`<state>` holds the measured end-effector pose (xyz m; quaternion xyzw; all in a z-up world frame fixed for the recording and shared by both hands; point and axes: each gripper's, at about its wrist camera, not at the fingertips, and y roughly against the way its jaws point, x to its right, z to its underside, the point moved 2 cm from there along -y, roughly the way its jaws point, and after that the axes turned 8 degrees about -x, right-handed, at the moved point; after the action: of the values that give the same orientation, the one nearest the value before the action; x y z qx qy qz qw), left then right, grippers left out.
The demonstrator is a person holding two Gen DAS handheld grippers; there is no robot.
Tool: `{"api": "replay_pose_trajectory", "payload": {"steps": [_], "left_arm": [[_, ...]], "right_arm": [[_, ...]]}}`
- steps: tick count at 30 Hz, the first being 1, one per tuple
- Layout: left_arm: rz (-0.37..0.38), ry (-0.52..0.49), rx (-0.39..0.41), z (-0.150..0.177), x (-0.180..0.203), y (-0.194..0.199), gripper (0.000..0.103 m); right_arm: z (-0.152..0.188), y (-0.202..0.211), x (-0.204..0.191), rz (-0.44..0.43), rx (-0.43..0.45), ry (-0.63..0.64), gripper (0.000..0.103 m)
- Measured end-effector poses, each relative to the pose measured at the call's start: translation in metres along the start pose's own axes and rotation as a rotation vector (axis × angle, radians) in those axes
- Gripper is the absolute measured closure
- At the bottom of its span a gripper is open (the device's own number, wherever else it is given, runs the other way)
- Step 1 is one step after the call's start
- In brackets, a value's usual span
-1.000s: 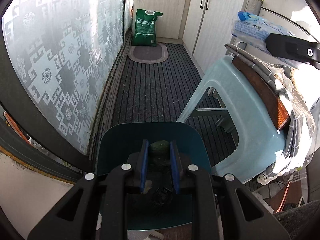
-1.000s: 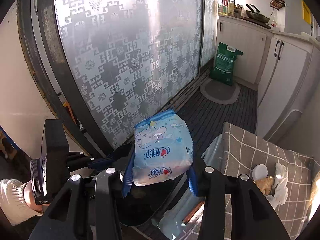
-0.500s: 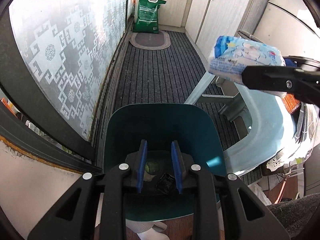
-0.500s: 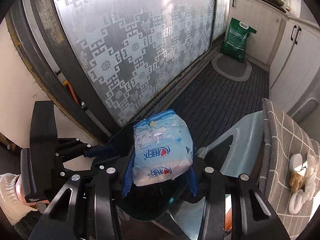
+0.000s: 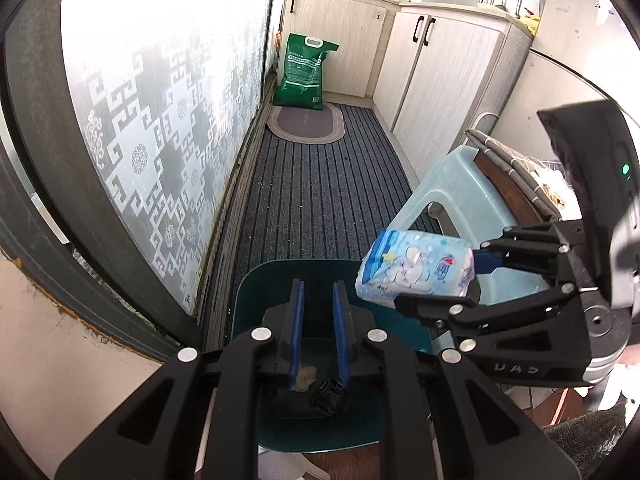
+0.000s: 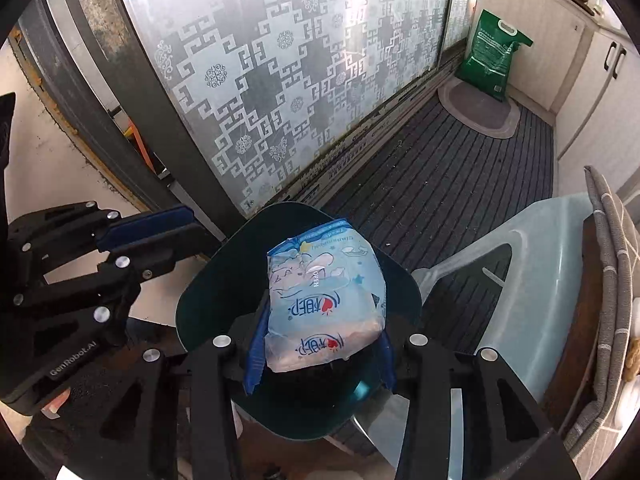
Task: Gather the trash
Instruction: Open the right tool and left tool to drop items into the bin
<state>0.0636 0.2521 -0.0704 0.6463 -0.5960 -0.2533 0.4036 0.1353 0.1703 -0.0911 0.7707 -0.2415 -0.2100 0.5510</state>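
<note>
The pale blue tissue pack (image 6: pixel 320 300) sits pinched between the blue pads of my right claw (image 6: pixel 320 344), which is closed onto its sides, the pack's printed face turned up toward the camera and its far end pointing to twelve o'clock. It hangs directly over the open mouth of the dark teal bin (image 6: pixel 204 300), whose rim curves around it from nine o'clock through twelve to three. In my left wrist view the same pack (image 5: pixel 416 276) shows at three o'clock, lying sideways above the bin's right edge (image 5: pixel 248 296), with my right claw (image 5: pixel 476 280) reaching in from the right. My left claw (image 5: pixel 318 332) holds nothing; its blue pads stand a narrow gap apart above the bin, and through that gap I see a crumpled tan scrap (image 5: pixel 304 376) and a black wad (image 5: pixel 330 396) on the bin's floor. At two o'clock from the bin stands a light blue plastic stool (image 6: pixel 532 280) topped with a checked grey cloth (image 6: pixel 616 272). A green sack (image 5: pixel 304 72) leans by the cabinets (image 5: pixel 444 80) at twelve o'clock, beside the patterned frosted glass door (image 6: pixel 288 84).
</note>
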Motion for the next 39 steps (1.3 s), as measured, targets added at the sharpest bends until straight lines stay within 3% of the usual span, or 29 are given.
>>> {"api": "replay_pose_trajectory", "payload": {"steps": [5,16,21,28,33,39], "left_arm": [[0.008,0.017,0.055,-0.009,0.0,0.02,0.09],[0.035,0.041,0.129,-0.019,0.003,0.054,0.091],[0.043,0.034,0.168,-0.024,0.008,0.069,0.091],[0.067,0.035,0.217,-0.031,0.017,0.088,0.091],[0.073,0.03,0.252,-0.035,0.026,0.099,0.091],[0.082,0.024,0.293,-0.04,0.036,0.111,0.09]], "right_arm": [[0.006,-0.022,-0.004,-0.022,-0.054,-0.001,0.058],[0.024,-0.065,-0.007,0.021,-0.151,0.043,0.058],[0.032,-0.068,-0.003,0.02,-0.171,0.042,0.052],[0.034,-0.053,-0.007,0.013,-0.115,0.062,0.051],[0.029,-0.022,-0.01,-0.007,-0.027,0.067,0.062],[0.024,0.028,0.0,-0.018,0.107,0.037,0.066]]}}
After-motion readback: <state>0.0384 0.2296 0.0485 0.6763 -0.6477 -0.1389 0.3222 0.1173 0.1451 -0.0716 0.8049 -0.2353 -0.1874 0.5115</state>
